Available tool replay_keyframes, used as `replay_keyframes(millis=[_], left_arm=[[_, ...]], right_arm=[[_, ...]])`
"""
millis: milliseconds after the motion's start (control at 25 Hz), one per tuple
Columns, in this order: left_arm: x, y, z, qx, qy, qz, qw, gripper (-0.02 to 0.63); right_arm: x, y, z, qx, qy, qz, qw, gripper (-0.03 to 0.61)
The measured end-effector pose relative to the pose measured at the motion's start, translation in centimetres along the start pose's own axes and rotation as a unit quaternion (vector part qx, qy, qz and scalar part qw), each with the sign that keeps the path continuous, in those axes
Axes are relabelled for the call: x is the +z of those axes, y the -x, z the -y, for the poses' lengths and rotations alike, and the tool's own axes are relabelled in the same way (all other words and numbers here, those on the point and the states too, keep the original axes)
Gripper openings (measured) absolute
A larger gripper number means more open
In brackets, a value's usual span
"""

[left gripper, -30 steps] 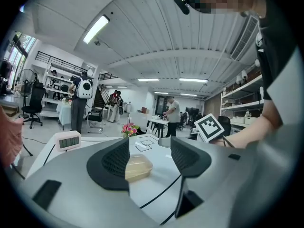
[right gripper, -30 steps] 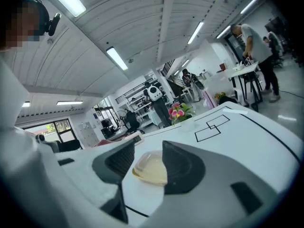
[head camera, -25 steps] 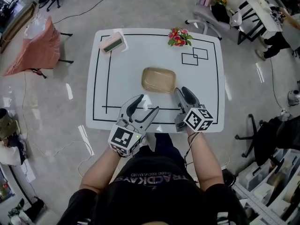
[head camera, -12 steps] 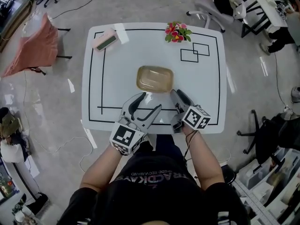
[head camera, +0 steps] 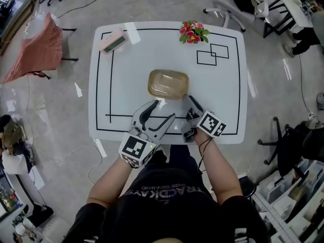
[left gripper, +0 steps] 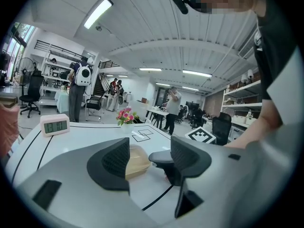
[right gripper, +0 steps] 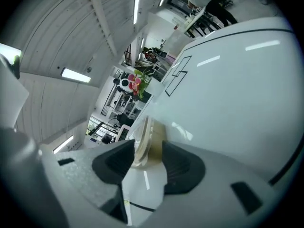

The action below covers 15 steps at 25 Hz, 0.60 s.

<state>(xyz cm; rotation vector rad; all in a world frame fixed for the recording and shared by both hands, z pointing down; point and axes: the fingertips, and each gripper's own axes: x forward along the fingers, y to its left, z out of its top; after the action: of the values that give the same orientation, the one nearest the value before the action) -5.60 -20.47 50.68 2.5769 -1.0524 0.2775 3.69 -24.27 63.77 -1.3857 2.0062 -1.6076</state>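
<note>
A tan, clear plastic container [head camera: 168, 84] lies on the white table [head camera: 126, 80] inside a black-lined frame. My left gripper [head camera: 161, 111] hovers just short of its near edge, open and holding nothing. In the left gripper view the container [left gripper: 136, 159] shows between that gripper's [left gripper: 147, 153] jaws. My right gripper [head camera: 188, 105] is rolled onto its side by the container's near right corner. In the right gripper view the container [right gripper: 145, 139] stands tilted just ahead of its open jaws [right gripper: 147, 152]. The right gripper's finger [left gripper: 164, 156] also reaches into the left gripper view.
A pink clock [head camera: 113, 42] sits at the table's far left corner and a flower pot [head camera: 193, 33] at the far edge. Two overlapping rectangles [head camera: 212, 53] are drawn at the far right. Chairs, desks and people stand around the room.
My right gripper has rolled onto its side and moved left and forward to the container's near right corner. The left gripper has hardly moved and stays open.
</note>
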Motion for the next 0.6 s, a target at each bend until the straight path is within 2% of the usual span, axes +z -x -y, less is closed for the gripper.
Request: replay_keyframes(millis=[320,600], left_arm=[[-0.3,0.5,0.1,-0.006,0.003,0.001,1.0,0.264],[-0.4,1.1,0.3,-0.011,0.007,0.0,0.9999,0.264]], right_arm=[[-0.3,-0.6,0.4,-0.001,-0.051,0.007,0.999,0.167],[-0.7,-0.8,0.2,-0.003,-0.062,0.007,0.998,0.167]])
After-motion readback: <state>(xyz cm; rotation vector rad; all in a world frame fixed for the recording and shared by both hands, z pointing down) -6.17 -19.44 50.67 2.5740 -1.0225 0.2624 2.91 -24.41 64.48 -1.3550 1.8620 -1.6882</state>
